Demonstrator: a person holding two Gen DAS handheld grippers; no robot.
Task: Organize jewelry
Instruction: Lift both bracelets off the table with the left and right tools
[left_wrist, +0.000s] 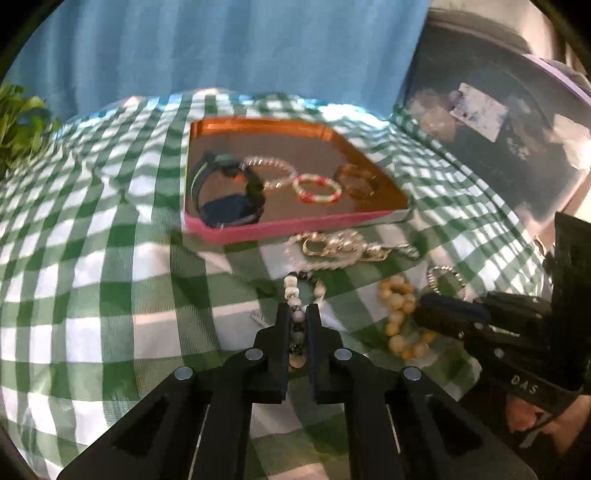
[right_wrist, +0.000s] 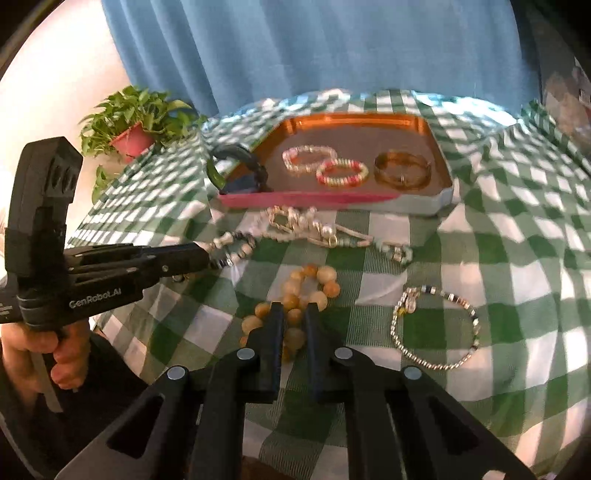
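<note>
My left gripper (left_wrist: 298, 314) is shut on a black-and-white bead bracelet (left_wrist: 291, 288) that lies on the checked cloth; from the right wrist view that gripper (right_wrist: 207, 254) comes in from the left with the bracelet (right_wrist: 240, 247) at its tip. My right gripper (right_wrist: 294, 312) is shut on a yellow bead bracelet (right_wrist: 325, 277), also seen in the left wrist view (left_wrist: 397, 295). Behind them stands a pink-walled tray (right_wrist: 295, 201) holding a watch (left_wrist: 229, 210), a clear bead bracelet (right_wrist: 308, 157), a red-and-white bracelet (right_wrist: 341, 171) and an amber bangle (right_wrist: 402, 170).
A heap of silver chain (right_wrist: 306, 225) lies just in front of the tray. A thin silver bracelet (right_wrist: 436, 328) rests on the cloth to the right. A potted plant (right_wrist: 129, 122) stands at the back left, before a blue curtain. A person's hand (right_wrist: 37, 350) holds the left gripper.
</note>
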